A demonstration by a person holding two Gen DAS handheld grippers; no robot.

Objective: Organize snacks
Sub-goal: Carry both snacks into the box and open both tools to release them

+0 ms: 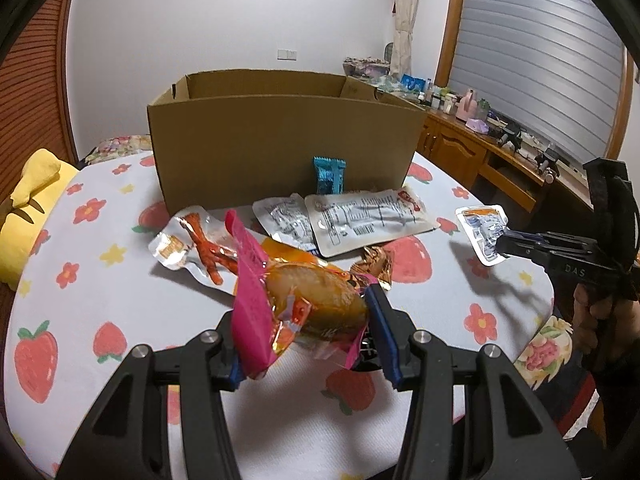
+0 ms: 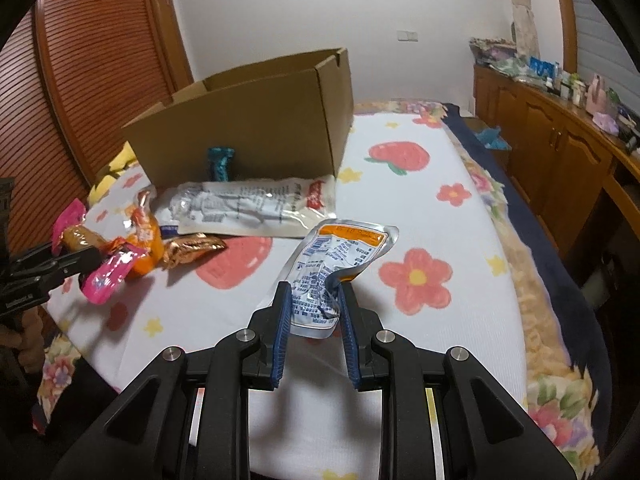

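Observation:
My left gripper (image 1: 308,324) is shut on a pink-edged snack pack (image 1: 304,300) with a brown piece inside, held above the table; it also shows in the right wrist view (image 2: 100,256). My right gripper (image 2: 314,312) is shut on a silver pouch with an orange stripe (image 2: 340,256), lifted off the cloth; the pouch also shows in the left wrist view (image 1: 482,232). An open cardboard box (image 1: 280,140) stands behind. Before it lie a chicken-foot pack (image 1: 196,244), two white pouches (image 1: 368,216), a gold wrapper (image 1: 376,260) and a blue wrapper (image 1: 329,174).
The table carries a white cloth with strawberries and flowers (image 2: 400,156). A yellow cushion (image 1: 28,208) lies at the left. A wooden cabinet with bottles and clutter (image 2: 560,120) runs along the right wall. A brown slatted door (image 2: 88,60) is at the left.

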